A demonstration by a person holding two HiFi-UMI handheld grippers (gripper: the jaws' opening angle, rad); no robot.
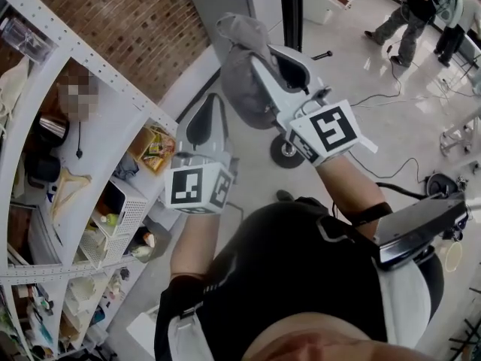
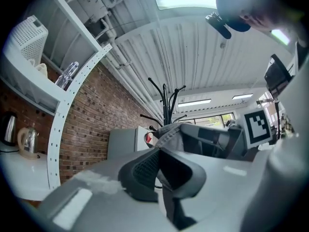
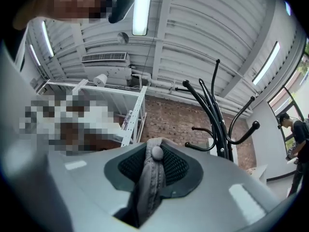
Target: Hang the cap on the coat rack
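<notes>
One gripper does the work here: the right gripper (image 3: 153, 164) is clenched on the cap (image 3: 148, 187). A fold of grey cloth is squeezed between its dark pads, with the little crown button showing just above them. The left gripper (image 2: 161, 172) rides low beside it, its jaws together with nothing in them as far as I can see, and it touches neither cap nor rack. Seen from above, the cap bulges out past the right gripper's tip, held up in the air and not yet on anything.

Beyond it stands the coat rack (image 3: 218, 112), a black pole with curved hooks (image 3: 255, 125) that end in small balls. It is near the cap but apart from it. White shelves (image 1: 113, 100) and a brick wall (image 1: 128, 21) lie off to the left, out of the way.

To do this step well, I would bring the cap over one upturned hook with its hollow side facing the ball end. Then it should be lowered so the cloth settles on the hook before the grip lets go. Since the pinch looks to be at the crown, the rim hangs loose and could catch on a neighbouring hook. A free outer hook seems the safer pick. Letting go early would drop the cap to the floor (image 1: 361, 66).
</notes>
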